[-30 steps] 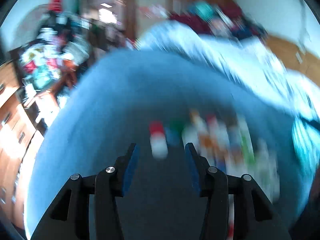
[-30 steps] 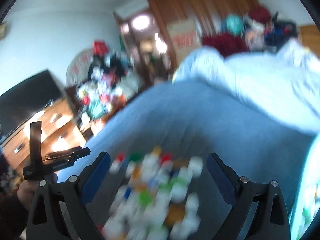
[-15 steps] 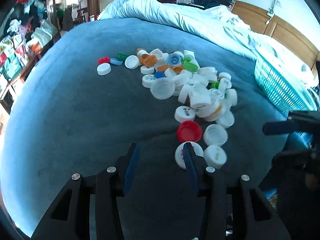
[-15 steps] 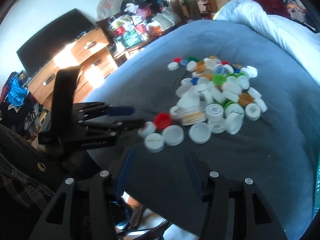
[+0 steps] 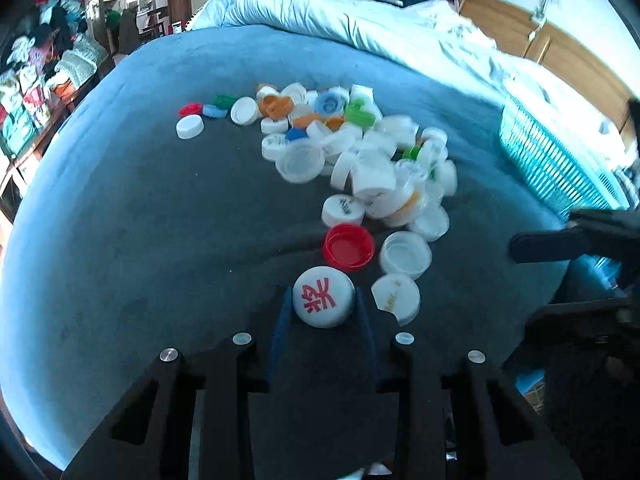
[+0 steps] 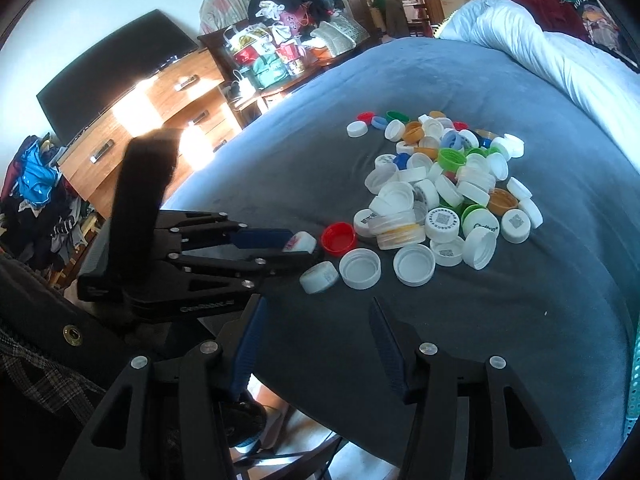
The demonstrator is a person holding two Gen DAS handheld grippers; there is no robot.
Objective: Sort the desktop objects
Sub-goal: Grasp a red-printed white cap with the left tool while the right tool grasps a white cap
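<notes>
**Left gripper is pinching the first cap off the near edge of the pile**

Starting big: everything is sitting on a bed (image 5: 120, 220) with a dark blue-grey cover, a rumpled pale duvet (image 5: 360, 28) bunching up at the far end. A wooden dresser (image 6: 160, 112) with a dark TV is standing off to one side, and a teal mesh basket (image 5: 552, 160) is resting on the bed just past the pile, on the right gripper's side.

The pile of bottle caps (image 6: 440, 192) is spreading across the middle of the cover, mostly white with some green, orange and blue mixed in.

Now the bit that matters. The left gripper (image 5: 322, 304) is pointing steeply down at the near edge of the pile, and its jaws have just been closing, so they're now squeezing a white cap with a red character (image 5: 323, 302) from both sides. It's round, so there's no long axis to line up with. A red cap (image 5: 349, 247) is lying open side up just beyond it, almost touching.

The right gripper (image 6: 316, 344) is hanging half spread with nothing in it, short of the pile, its jaws having just narrowed a bit. So the left one is clearly nearer. I'm guessing a lift toward the basket is coming, but that's just me guessing.
</notes>
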